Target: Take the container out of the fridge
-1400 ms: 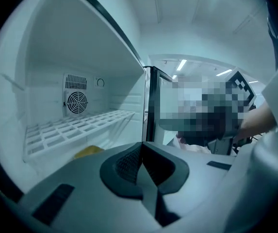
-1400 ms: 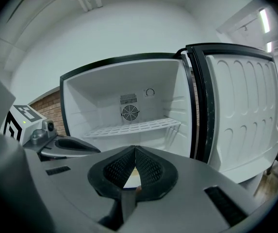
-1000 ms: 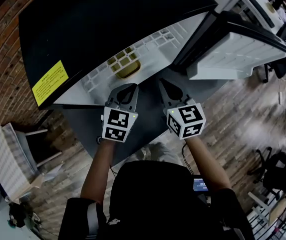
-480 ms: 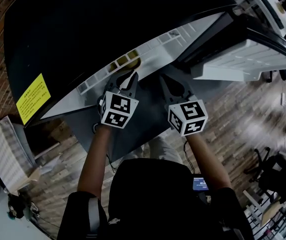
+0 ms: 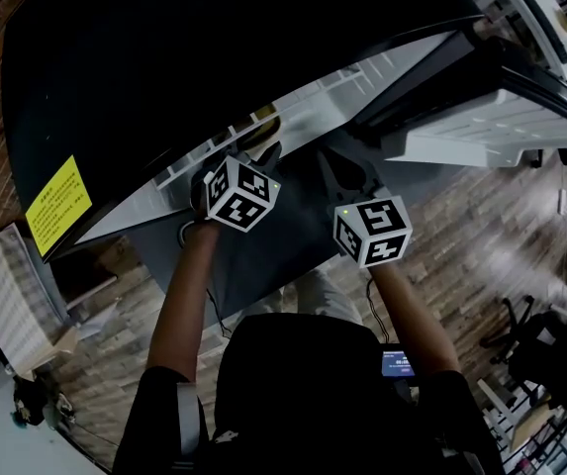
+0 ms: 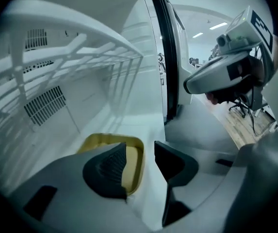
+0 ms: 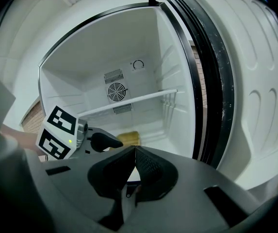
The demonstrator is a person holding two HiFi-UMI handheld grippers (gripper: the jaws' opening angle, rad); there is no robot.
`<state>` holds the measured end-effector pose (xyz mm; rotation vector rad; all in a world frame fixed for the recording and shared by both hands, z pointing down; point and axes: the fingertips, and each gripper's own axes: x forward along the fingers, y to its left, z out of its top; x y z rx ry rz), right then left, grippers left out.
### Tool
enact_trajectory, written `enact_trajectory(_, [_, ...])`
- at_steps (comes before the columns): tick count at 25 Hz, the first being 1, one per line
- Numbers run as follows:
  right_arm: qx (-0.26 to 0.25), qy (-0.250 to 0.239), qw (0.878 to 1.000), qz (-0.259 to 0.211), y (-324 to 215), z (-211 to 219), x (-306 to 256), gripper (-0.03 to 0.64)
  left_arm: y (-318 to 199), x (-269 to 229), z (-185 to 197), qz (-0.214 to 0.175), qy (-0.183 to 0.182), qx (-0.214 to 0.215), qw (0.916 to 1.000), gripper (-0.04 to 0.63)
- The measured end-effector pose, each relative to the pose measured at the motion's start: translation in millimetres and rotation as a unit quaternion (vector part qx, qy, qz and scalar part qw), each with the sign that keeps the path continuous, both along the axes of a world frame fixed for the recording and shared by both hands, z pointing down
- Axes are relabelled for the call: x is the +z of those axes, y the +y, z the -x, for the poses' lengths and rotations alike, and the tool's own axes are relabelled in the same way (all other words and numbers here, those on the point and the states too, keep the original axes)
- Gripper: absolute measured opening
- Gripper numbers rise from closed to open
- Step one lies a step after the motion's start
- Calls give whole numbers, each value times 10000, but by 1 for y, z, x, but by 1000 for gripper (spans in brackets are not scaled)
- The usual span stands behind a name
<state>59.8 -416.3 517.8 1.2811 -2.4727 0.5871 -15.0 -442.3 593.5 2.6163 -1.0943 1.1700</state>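
Note:
A shallow yellow container (image 6: 131, 165) lies on the white floor of the open fridge (image 7: 143, 47). It shows as a small yellow patch (image 5: 264, 124) in the head view and as a low slab (image 7: 129, 138) in the right gripper view. My left gripper (image 6: 139, 167) reaches into the fridge just above the container. Its jaws are opening, and the container's right rim stands between them with no pad pressing on it. From the head view, the left gripper (image 5: 261, 158) is partly under the fridge's black top. My right gripper (image 7: 133, 162) is shut on nothing and hangs back outside the fridge opening.
The fridge door (image 7: 255, 86) stands open on the right, its shelves (image 5: 481, 132) facing in. A white wire shelf (image 6: 75, 57) spans the fridge above the container. A vent grille (image 7: 115, 92) is on the back wall. A yellow label (image 5: 57, 204) marks the fridge top.
My left gripper has pushed forward into the fridge towards the yellow container, and its marker cube has tilted. The right gripper has hardly moved.

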Motion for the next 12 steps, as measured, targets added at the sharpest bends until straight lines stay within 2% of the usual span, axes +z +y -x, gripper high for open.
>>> enact_trajectory(5, [-19, -12, 10000, 30, -1, 1, 1, 40, -1, 20, 0, -28, -719, 408, 9966, 184])
enact_trajectory(12, [-2, -19, 10000, 61, 2, 0, 3, 40, -6, 33, -1, -278, -1344, 564, 9889, 183])
